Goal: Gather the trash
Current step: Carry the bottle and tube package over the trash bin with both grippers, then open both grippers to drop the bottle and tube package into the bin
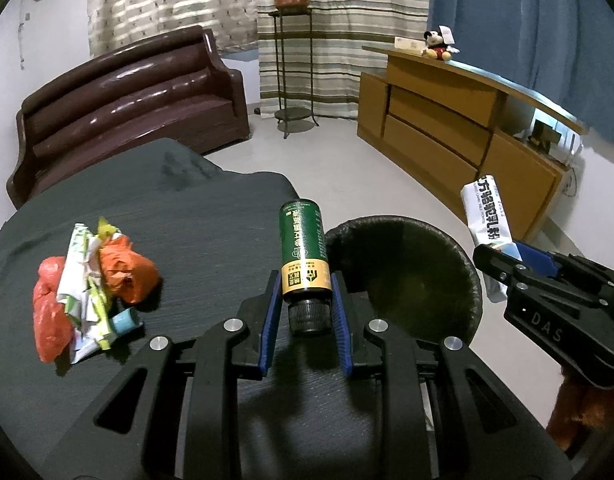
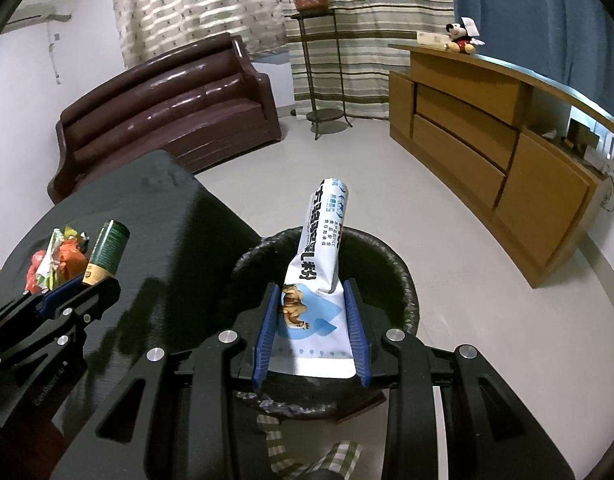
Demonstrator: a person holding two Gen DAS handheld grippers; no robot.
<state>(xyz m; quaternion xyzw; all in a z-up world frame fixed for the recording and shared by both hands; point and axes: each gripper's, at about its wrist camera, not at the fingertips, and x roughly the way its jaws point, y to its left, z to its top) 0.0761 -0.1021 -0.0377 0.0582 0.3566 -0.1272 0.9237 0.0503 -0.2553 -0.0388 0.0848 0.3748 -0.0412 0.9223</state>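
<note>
While over bin [image 2: 403,276], left claw [image 1: 305,280] clamps bottle [image 1: 303,244], right claw [image 2: 313,292] pouch [image 2: 319,276]

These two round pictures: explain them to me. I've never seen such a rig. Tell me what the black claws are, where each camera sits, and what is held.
The claws are hand-held two-finger grippers, each with its own wide-angle camera looking along its fingers. In the left camera's picture, the left gripper clamps a green bottle above a dark table where crumpled trash lies. In the right camera's picture, the right gripper clamps a white packet over a black bin.
</note>
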